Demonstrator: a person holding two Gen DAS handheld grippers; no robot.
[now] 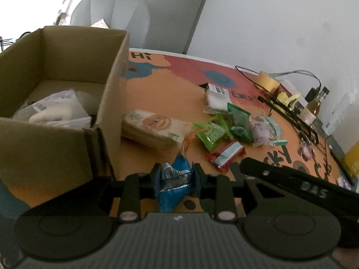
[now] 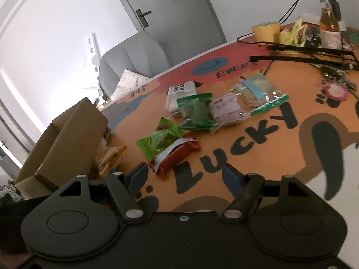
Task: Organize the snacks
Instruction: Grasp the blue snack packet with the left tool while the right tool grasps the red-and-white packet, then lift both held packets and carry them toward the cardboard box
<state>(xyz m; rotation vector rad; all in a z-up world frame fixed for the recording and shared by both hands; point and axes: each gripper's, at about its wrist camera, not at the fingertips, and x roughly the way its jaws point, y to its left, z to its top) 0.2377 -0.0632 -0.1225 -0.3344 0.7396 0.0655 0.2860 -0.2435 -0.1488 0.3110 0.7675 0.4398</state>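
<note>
The left gripper [image 1: 175, 176] is clamped on a blue snack packet [image 1: 174, 185], its two pads pinching the crinkled foil from both sides so the packet hangs between them, lifted above the surface [image 1: 157, 85]. Just to its left stands an open cardboard box [image 1: 67, 71] with several pale wrapped packs already lying inside. Against the box's outer wall lies a long beige biscuit pack [image 1: 152, 126]. Past that, a loose cluster of snacks sits on the colourful printed covering: a bright green packet [image 1: 212, 133], a red packet [image 1: 226, 154] touching it, a dark green packet [image 1: 239, 121], a pale purple packet [image 1: 262, 130] and a white packet [image 1: 215, 97] farthest back.

The right gripper [image 2: 185, 174] is spread wide with nothing between its fingers, poised over the surface near the red packet [image 2: 175, 157], whose corner lies just beyond the left finger. The bright green packet [image 2: 159, 142] overlaps the red one. Farther out, along the far edge, stand a roll of yellow tape [image 2: 267, 31] and a bottle [image 2: 329, 29], with dark cables beside them.
</note>
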